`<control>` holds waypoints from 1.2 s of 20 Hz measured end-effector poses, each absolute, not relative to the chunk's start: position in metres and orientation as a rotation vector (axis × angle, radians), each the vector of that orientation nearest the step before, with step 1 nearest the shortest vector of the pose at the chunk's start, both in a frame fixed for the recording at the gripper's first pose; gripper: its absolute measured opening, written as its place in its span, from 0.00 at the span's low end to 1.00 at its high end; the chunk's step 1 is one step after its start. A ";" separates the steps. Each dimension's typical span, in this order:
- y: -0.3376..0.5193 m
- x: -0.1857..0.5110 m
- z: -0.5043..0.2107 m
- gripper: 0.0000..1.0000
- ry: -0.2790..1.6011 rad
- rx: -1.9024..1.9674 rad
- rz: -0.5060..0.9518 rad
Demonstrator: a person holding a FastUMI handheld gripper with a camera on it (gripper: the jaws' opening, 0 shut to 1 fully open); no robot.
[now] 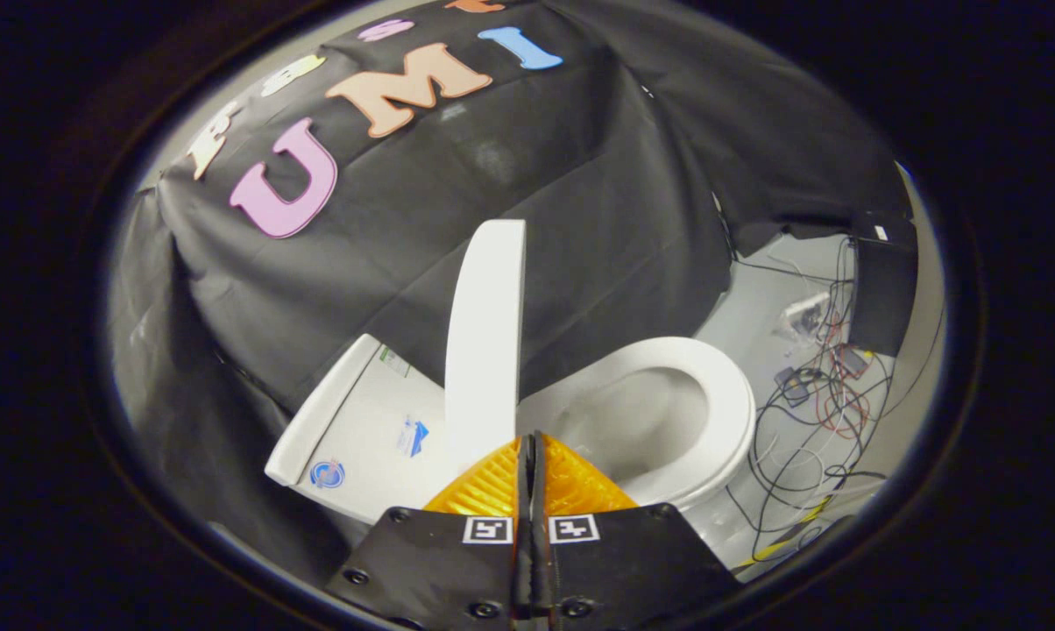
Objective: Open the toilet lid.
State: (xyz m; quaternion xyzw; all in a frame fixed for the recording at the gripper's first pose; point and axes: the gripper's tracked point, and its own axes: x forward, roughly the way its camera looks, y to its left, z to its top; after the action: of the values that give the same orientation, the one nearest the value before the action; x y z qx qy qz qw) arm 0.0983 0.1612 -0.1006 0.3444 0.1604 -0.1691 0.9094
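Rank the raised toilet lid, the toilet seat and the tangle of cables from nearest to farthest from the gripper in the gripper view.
1. Toilet lid: upright, just ahead of the shut gripper.
2. Toilet seat: beyond, beside the lid.
3. Cables: farthest, on the floor past the seat.

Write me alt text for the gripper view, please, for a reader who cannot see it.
A white toilet lid stands raised, seen edge-on just ahead of the closed tongs, which hold nothing. Beside it are the open seat and bowl on one side and the tank on the other, with tangled cables on the floor beyond.
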 end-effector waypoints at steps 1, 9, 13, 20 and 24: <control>0.164 0.100 -0.096 0.01 0.325 0.715 -0.345; 0.196 0.117 -0.067 0.01 0.332 0.586 -0.333; 0.212 0.127 -0.056 0.01 0.331 0.522 -0.328; 0.245 0.146 -0.037 0.01 0.333 0.419 -0.288; 0.264 0.157 -0.029 0.01 0.323 0.424 -0.271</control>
State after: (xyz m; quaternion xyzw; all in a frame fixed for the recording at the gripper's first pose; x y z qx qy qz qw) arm 0.1569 0.2643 -0.0293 0.2087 0.1591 -0.1335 0.9557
